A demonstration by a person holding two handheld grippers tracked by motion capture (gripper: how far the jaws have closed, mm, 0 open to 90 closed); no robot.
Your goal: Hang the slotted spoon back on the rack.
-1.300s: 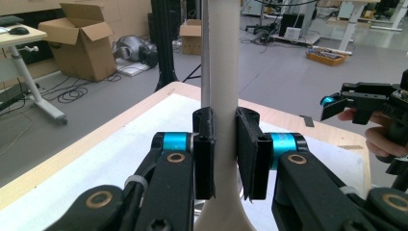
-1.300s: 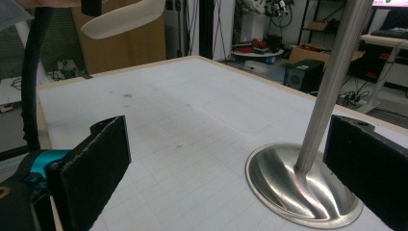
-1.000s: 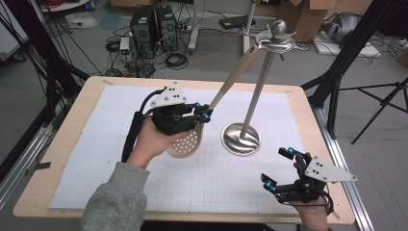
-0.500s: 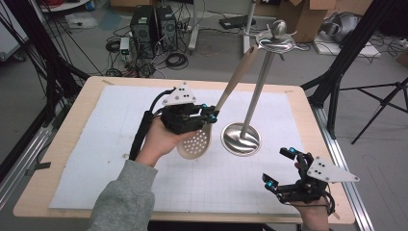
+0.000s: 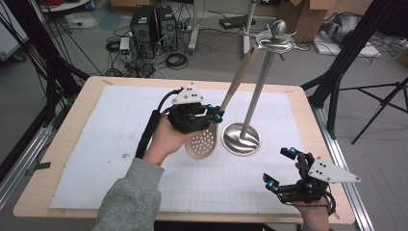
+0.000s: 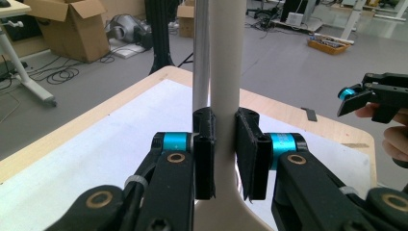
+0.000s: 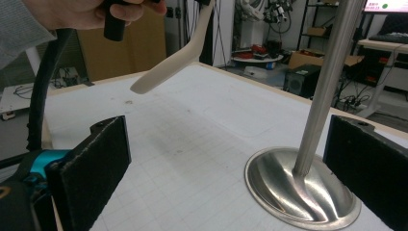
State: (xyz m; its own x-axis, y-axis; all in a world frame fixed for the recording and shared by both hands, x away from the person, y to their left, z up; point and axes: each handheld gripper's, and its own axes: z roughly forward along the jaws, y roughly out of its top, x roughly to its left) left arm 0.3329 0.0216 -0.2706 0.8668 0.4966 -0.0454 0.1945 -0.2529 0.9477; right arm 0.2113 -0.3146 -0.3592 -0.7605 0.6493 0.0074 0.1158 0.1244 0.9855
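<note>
Covering most of the table is a white sheet with a fine grid. On it, right of centre, stands a metal stand, with a round shiny base, 1 tall pole and a hook ring at the top. The left gripper holds a beige slotted spoon in the air just beside the stand; its 2 jaws are pressed on the handle, just above the perforated bowl, and the handle rises toward the top ring. The right gripper is near the front right corner, well apart from the stand, with jaws wide apart and nothing between them.
</note>
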